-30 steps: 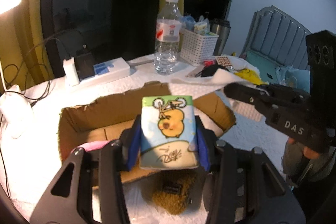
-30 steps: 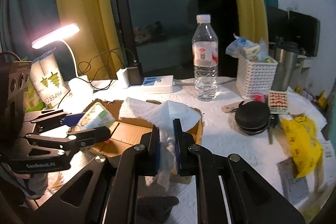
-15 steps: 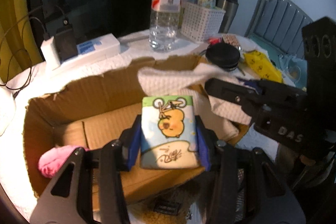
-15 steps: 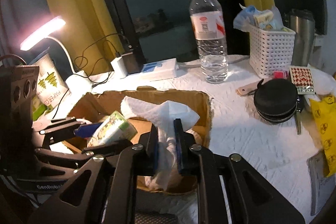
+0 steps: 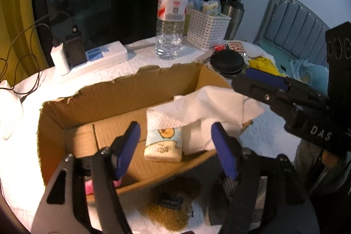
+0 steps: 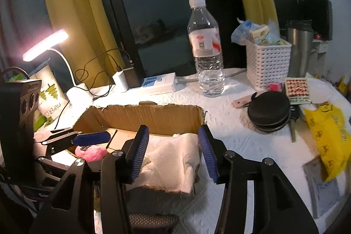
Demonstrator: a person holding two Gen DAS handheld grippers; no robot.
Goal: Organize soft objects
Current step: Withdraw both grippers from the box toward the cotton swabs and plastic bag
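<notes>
Left gripper [image 5: 175, 146]: fingers spread, empty, above cardboard box [image 5: 122, 89].
Right gripper [image 6: 173, 150]: fingers spread, empty, over box's right end.
Tissue pack [image 5: 163, 144]: lay inside box, partly under white paper towel [image 5: 204, 106].
Pink soft item [image 6: 91, 152]: inside box, left end.

We read this as a bedroom or dorm-like home room at night. The counter [image 6: 230, 124] carries a white cloth cover, and stands against a dark window [image 6: 158, 3] flanked by yellow curtains [image 6: 72, 14]. Behind the water bottle [image 6: 206, 47] is that window; to its right, a white basket [image 6: 267, 63] of small packets and a steel tumbler [image 6: 300, 47]; to its left, a power strip [image 6: 158, 83] with chargers and a lit desk lamp [image 6: 46, 45]. A padded headboard [image 5: 294, 30] shows far right of the bottle.
</notes>
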